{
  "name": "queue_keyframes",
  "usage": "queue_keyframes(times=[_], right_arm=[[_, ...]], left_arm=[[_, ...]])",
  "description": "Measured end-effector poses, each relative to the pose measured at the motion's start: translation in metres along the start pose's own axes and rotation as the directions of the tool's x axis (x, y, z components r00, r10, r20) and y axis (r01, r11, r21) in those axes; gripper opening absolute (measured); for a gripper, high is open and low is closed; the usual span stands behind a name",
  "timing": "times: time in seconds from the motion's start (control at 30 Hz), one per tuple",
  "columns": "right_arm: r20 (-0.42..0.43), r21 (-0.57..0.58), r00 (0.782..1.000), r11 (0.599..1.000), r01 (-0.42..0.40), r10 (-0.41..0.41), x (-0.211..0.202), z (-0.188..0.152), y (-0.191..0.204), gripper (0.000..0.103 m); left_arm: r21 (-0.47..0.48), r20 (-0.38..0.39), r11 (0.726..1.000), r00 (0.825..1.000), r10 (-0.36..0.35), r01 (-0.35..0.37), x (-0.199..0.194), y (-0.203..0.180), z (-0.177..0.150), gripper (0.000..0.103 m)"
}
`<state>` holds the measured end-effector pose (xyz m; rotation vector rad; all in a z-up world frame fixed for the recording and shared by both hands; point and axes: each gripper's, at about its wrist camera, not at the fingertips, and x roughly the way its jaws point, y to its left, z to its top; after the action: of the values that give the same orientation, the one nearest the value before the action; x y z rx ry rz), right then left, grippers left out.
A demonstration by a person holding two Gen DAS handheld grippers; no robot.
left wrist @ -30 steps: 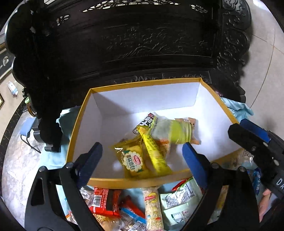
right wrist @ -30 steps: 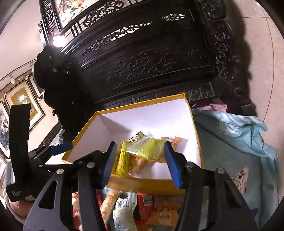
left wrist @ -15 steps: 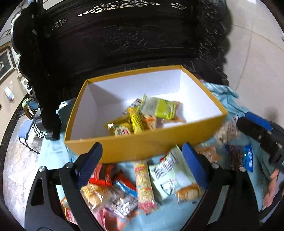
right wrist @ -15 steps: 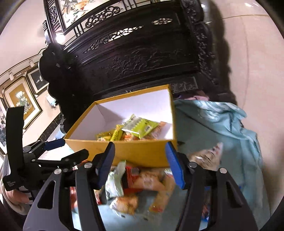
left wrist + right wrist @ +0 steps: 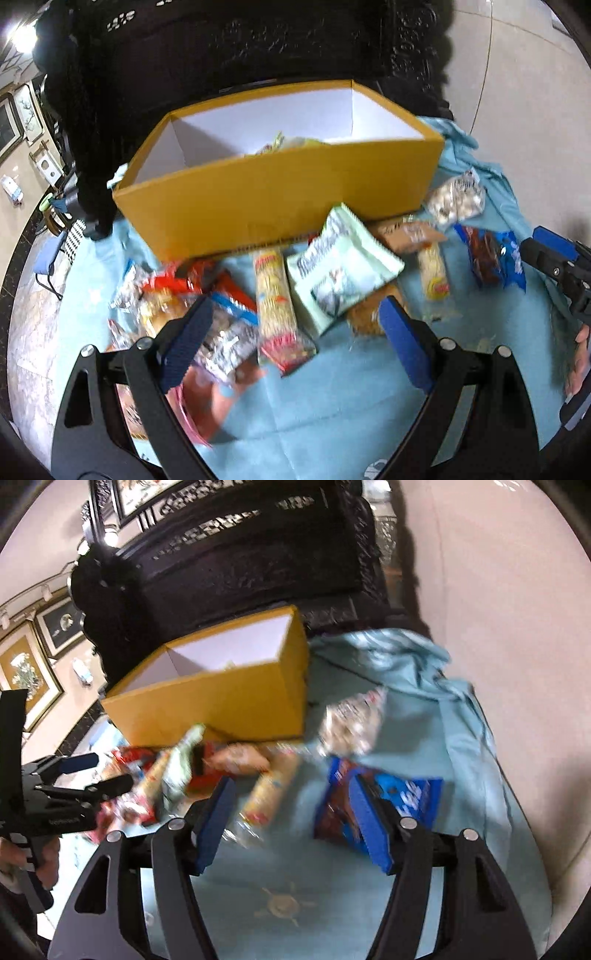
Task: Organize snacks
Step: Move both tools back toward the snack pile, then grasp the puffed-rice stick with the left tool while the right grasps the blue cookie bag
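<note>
A yellow cardboard box [image 5: 277, 192] with a white inside stands on a light blue cloth [image 5: 351, 406], and a few snacks show above its near wall. Loose snacks lie in front of it: a long yellow cracker pack [image 5: 275, 306], a pale green packet [image 5: 340, 273] and a blue cookie packet [image 5: 406, 797]. My left gripper [image 5: 295, 332] hangs open over the cracker pack, holding nothing. My right gripper [image 5: 291, 816] is opening its jaws above another long yellow pack [image 5: 271, 790]; its pads press on nothing, and the blue packet lies behind its right finger.
Dark carved wooden furniture [image 5: 258, 48] rises right behind the box. More wrappers, red [image 5: 166, 284] and silver [image 5: 458, 199], crowd the cloth left and right of the box front. Pale floor tiles [image 5: 498, 590] lie to the right. A hand [image 5: 22, 856] holds the left gripper.
Both grippers have drawn back from above the box and sunk toward the snacks on the cloth. The box now shows its outer front wall. The right jaws stand wider.
</note>
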<state>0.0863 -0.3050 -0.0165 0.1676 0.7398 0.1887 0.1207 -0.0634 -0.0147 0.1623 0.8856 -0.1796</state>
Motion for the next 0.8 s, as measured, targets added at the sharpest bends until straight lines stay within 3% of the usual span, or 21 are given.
queue_keyframes(times=[0.3, 0.47, 0.63, 0.8], right_arm=[[-0.048, 0.058, 0.999, 0.998, -0.013, 0.016, 0.014, -0.023, -0.016, 0.066], [-0.053, 0.047, 0.998, 0.998, -0.027, 0.03, 0.019, -0.026, -0.012, 0.066], [-0.063, 0.026, 0.997, 0.998, -0.052, 0.054, 0.023, -0.029, -0.001, 0.066], [-0.069, 0.007, 0.995, 0.998, -0.068, 0.068, 0.025, -0.029, 0.008, 0.066]], left_arm=[[-0.008, -0.056, 1.0, 0.998, 0.016, -0.017, 0.031, 0.006, -0.019, 0.092], [-0.034, -0.088, 0.999, 0.996, -0.014, 0.011, 0.046, 0.014, -0.018, 0.082], [-0.046, -0.131, 0.998, 0.99, -0.048, 0.043, 0.066, 0.02, -0.012, 0.049], [-0.064, -0.131, 0.997, 0.99, -0.055, 0.047, 0.077, 0.03, -0.005, 0.029]])
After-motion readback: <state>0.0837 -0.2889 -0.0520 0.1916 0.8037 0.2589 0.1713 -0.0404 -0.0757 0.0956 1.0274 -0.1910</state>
